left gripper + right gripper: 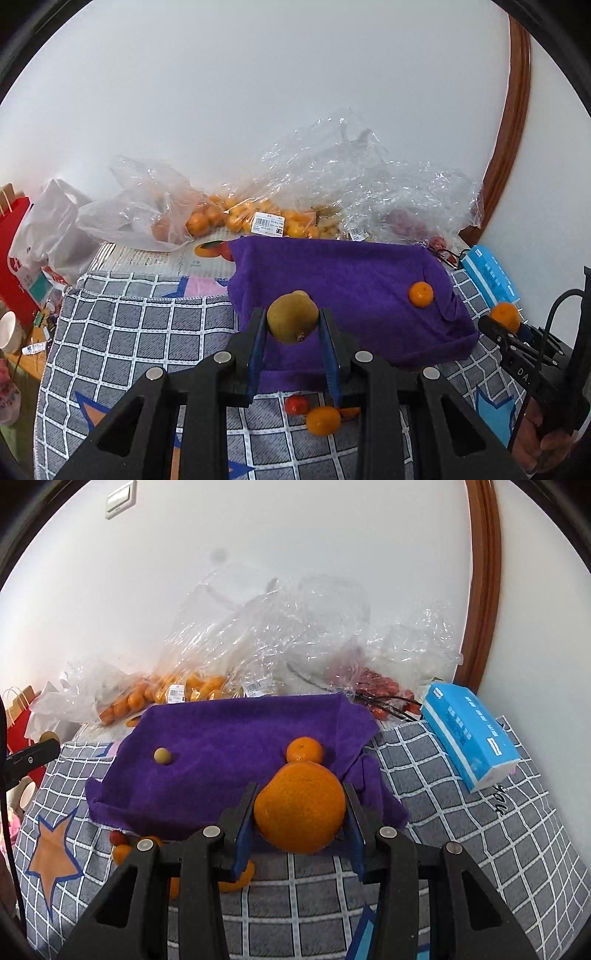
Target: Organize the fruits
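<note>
My left gripper (293, 320) is shut on a small yellow-green round fruit (292, 320) and holds it above the near edge of a purple cloth (343, 280). One mandarin (420, 294) lies on the cloth's right part. My right gripper (300, 808) is shut on a mandarin (300, 808) over the cloth's near right edge (229, 775); it also shows at the right of the left wrist view (504, 316). In the right wrist view the mandarin on the cloth (304, 750) lies just beyond, and the yellow-green fruit (163, 756) shows at the cloth's left.
Loose mandarins (323, 420) and a small red fruit (296, 404) lie on the checked table cover (147, 332) before the cloth. Clear bags of oranges (236, 218) and red fruit (384, 688) stand behind. A blue tissue pack (469, 731) lies at right.
</note>
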